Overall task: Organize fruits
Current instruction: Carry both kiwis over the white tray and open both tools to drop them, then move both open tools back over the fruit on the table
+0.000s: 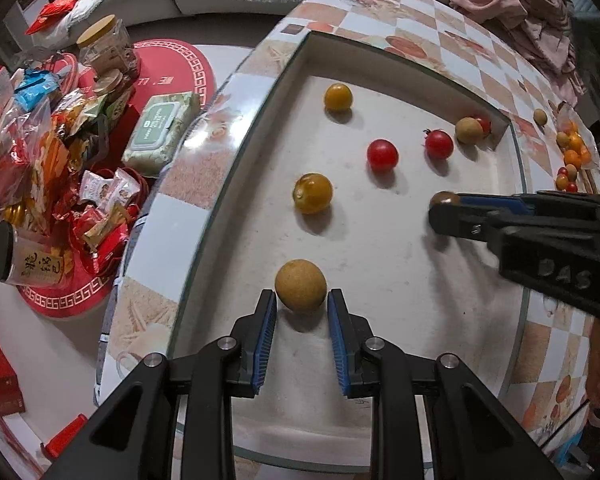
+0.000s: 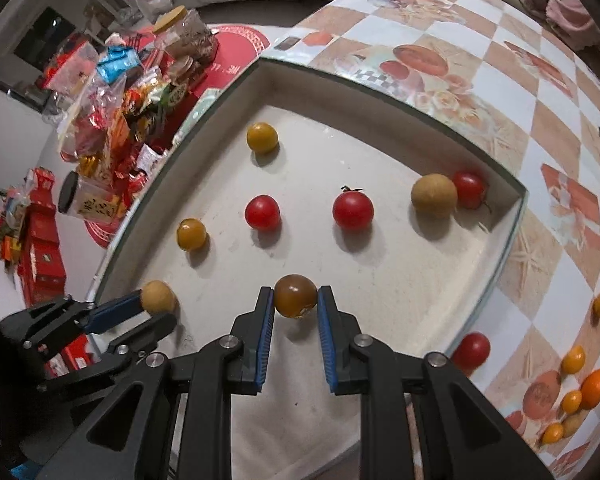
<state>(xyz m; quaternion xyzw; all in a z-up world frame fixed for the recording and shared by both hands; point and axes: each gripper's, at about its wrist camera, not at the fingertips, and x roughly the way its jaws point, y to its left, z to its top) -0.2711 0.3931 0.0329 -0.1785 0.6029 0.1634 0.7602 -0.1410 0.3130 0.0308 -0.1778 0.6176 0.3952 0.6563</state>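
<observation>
A white tray (image 1: 380,280) sunk in the tiled table holds several small fruits. My left gripper (image 1: 302,304) has its blue pads around a tan longan (image 1: 301,285), touching or nearly touching it; it also shows in the right wrist view (image 2: 158,297). My right gripper (image 2: 295,300) is shut on a dark yellow-brown tomato (image 2: 295,295), which rests on the tray floor; it also shows in the left wrist view (image 1: 444,199). Two yellow tomatoes (image 1: 313,193) (image 1: 338,97), red tomatoes (image 1: 382,154) (image 1: 439,144) and another longan (image 1: 469,130) lie on the tray.
More loose fruits (image 2: 580,392) lie on the tiled table (image 2: 500,80) right of the tray, with a red tomato (image 2: 471,350) by the tray rim. A lower table to the left holds snack packets (image 1: 60,140), jars and a wipes pack (image 1: 160,130). Pink cloth (image 1: 512,4) lies at the back.
</observation>
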